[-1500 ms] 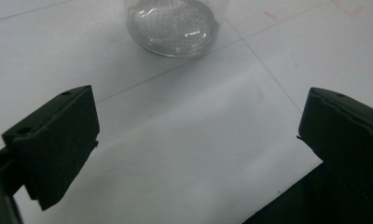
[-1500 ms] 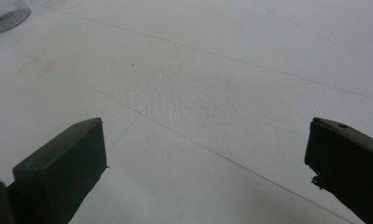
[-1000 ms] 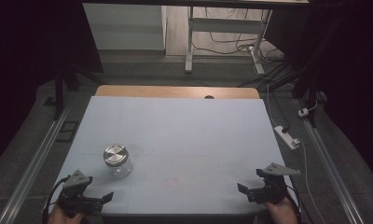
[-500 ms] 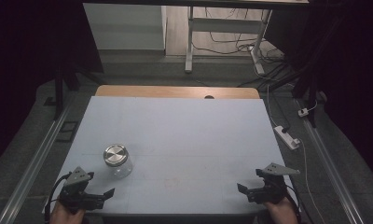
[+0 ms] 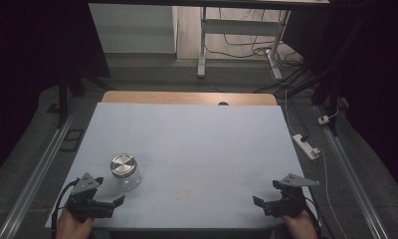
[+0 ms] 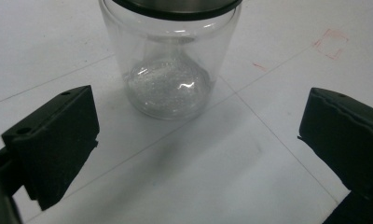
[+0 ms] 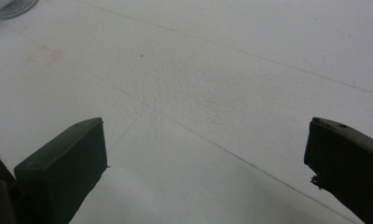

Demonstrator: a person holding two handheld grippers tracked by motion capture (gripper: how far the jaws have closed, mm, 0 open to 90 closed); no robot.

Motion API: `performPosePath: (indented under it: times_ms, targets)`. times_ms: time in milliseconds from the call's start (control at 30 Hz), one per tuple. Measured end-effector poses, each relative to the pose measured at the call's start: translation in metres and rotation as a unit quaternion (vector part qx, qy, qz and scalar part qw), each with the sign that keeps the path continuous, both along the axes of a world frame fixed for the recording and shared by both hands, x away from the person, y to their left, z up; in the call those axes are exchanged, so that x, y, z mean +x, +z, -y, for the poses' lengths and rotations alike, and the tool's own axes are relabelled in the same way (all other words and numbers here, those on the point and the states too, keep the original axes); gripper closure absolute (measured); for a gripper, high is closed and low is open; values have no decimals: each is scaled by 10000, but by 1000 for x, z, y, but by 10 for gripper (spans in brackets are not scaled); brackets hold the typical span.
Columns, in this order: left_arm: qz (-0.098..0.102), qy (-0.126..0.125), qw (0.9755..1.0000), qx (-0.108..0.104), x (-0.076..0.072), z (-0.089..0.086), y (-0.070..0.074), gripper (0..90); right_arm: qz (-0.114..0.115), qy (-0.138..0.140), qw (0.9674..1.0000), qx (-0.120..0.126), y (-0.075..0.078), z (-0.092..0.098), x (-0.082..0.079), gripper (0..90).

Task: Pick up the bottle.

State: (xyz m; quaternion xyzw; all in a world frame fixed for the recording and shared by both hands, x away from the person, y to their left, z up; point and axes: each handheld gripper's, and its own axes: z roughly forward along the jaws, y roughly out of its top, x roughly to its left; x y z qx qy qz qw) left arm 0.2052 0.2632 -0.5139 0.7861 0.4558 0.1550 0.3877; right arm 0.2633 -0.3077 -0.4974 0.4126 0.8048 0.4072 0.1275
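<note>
Left tongs [image 6: 194,154] are gaping wide before the jar [image 6: 168,60]; right tongs [image 7: 205,163] are gaping too. Glass is likely slippery, breakable: grip mid-wall.

**Three cams, one table**

High view sits above the person's side, looks fwd and down, takes in the whole white table [image 5: 197,149] w/ floor and desk legs beyond. Far off, wide. Left gripper [image 5: 103,201] at bottom left, right gripper [image 5: 267,201] at bottom right.

Left gripper view rides low, v. close to the tabletop, looks along its own jaws straight at the glass jar [image 6: 168,60], which is also in the high view near the left gripper.

Right gripper view is low too, aimed across bare table; jar's base just clips its top-left corner [image 7: 10,7]. So both gripper cams share the jar w/ the high cam.
</note>
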Motion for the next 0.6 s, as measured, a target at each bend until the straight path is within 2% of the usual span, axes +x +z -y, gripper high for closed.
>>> performPosePath:
  times_ms: [167, 233, 367, 600]
  targets:
    - [116, -17, 9999, 43, 7, -1, -2, 0, -12, 5, 10000, -21, 0, 0, 0, 0]
    - [145, 19, 9999, -37, 10, -2, -3, 0, -20, 15, 10000, -33, 0, -1, 0, 0]
    - [134, 92, 9998, -88, 18, -2, -5, 0, -23, 27, 10000, -49, 0, -1, 0, 0]
    - [22, 133, 9999, -11, 31, 4, -7, 0, -32, 41, 10000, -70, 0, -2, 0, 0]
